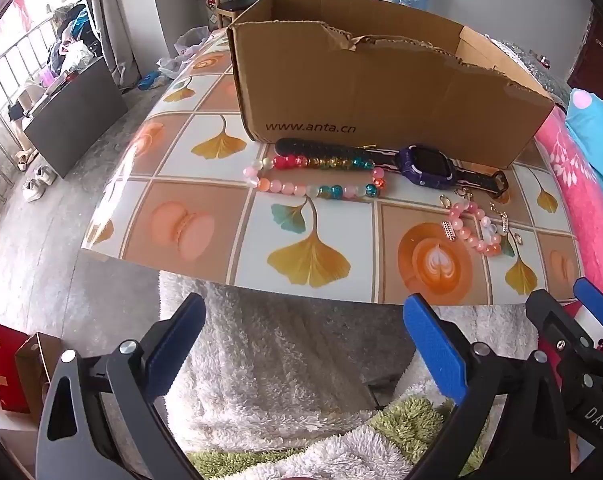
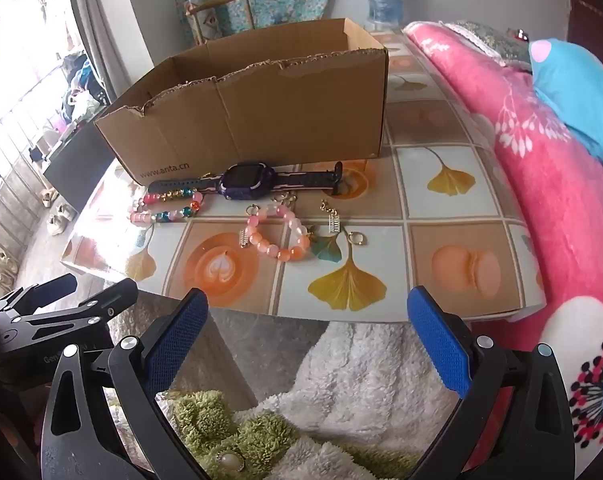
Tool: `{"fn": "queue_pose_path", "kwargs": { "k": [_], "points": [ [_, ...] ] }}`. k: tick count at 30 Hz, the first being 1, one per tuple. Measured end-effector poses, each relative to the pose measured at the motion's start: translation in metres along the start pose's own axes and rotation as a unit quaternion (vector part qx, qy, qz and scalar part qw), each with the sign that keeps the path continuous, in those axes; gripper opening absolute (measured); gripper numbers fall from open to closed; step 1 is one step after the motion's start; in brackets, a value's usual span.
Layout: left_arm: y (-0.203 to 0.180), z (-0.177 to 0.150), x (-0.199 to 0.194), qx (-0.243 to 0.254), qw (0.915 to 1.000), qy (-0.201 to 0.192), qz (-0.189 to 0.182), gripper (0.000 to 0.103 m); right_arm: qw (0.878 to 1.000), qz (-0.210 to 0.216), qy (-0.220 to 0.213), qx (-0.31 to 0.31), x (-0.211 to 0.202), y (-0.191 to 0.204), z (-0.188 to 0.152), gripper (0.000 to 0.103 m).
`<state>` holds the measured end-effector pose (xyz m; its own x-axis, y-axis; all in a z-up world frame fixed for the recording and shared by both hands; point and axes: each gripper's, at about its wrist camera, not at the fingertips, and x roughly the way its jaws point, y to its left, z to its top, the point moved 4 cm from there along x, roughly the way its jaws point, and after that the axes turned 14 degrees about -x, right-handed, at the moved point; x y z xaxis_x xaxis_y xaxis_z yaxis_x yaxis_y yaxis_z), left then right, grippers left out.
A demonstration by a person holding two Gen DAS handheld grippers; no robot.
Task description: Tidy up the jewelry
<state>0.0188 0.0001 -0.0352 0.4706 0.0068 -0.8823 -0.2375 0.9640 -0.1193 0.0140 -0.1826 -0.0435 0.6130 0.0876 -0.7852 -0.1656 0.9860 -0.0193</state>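
Both grippers, left [image 1: 303, 340] and right [image 2: 307, 336], are held wide apart with nothing between, short of the bench [image 2: 453, 208] with beads [image 2: 279, 232], watch [image 2: 245, 180] and box [image 2: 261, 120].

The cardboard box [image 1: 381, 92] carries the one clear piece of print: "www.anta.cn" in dark letters, low on its front wall near the left corner, readable in both wrist views. In the left wrist view, the black body of the right gripper [image 1: 573, 320], to the right of the box and below it, shows white letters "DAS". In the right wrist view, the left gripper [image 2: 61, 292] bears a pale word beginning "Gen", the rest hidden.
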Motion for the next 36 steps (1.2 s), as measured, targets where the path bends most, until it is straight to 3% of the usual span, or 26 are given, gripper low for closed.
{"fn": "queue_pose_path", "kwargs": {
  "k": [36],
  "points": [
    [-0.0080,-0.0025,-0.0001,0.003,1.0000,0.002,-0.005,0.098,1.000,0.000,0.005,0.004,0.0022,0.0013,0.0034,0.096]
  ]
}}
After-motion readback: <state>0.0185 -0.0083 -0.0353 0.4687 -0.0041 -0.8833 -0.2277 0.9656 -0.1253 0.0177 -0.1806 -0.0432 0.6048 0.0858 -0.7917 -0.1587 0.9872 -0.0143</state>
